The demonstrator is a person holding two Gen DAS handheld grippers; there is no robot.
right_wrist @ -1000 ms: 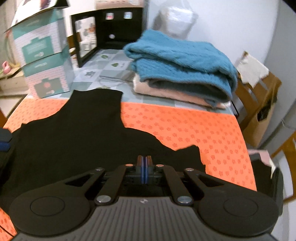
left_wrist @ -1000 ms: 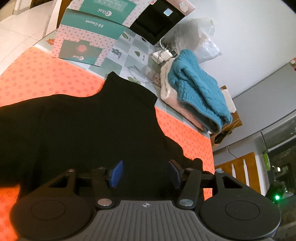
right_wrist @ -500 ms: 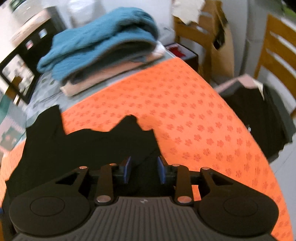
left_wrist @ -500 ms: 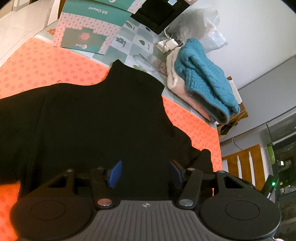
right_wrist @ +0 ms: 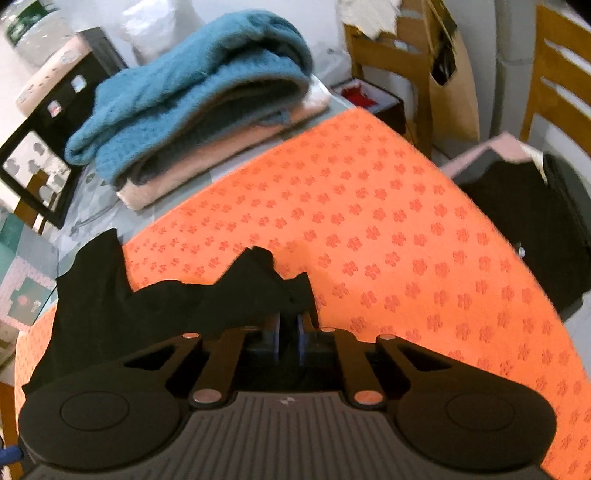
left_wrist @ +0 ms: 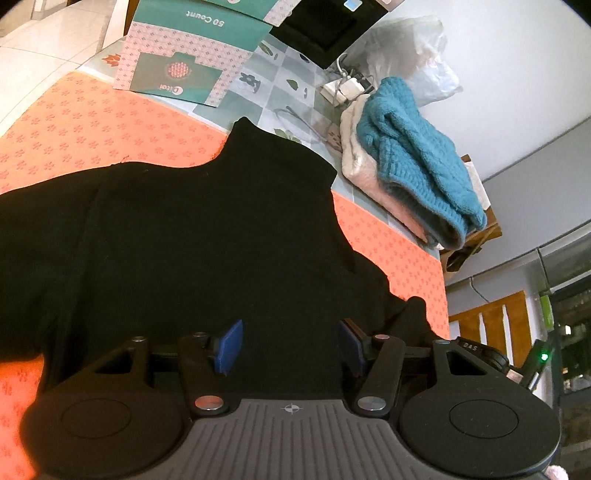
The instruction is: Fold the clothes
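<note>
A black garment [left_wrist: 203,240] lies spread on the orange flower-print mat [left_wrist: 92,129], its collar pointing to the far side. My left gripper [left_wrist: 291,345] hovers over the garment's near part, open, its blue pads wide apart with nothing pinched. In the right wrist view the garment's bunched right-hand edge [right_wrist: 258,291] lies on the mat [right_wrist: 369,240]. My right gripper [right_wrist: 289,332] is closing there, and black cloth fills the narrow gap between its pads.
A folded teal sweater [left_wrist: 417,162] on a folded pink one [left_wrist: 373,184] sits at the table's far right. Printed boxes [left_wrist: 184,62], a black frame [left_wrist: 325,29] and a plastic bag [left_wrist: 413,55] line the back. Dark clothes [right_wrist: 524,221] and wooden chairs [right_wrist: 554,74] stand beyond the right edge.
My right gripper rolled and swung toward the garment's right-hand edge, opened, then closed on the cloth. The left gripper has barely moved and stays open.
</note>
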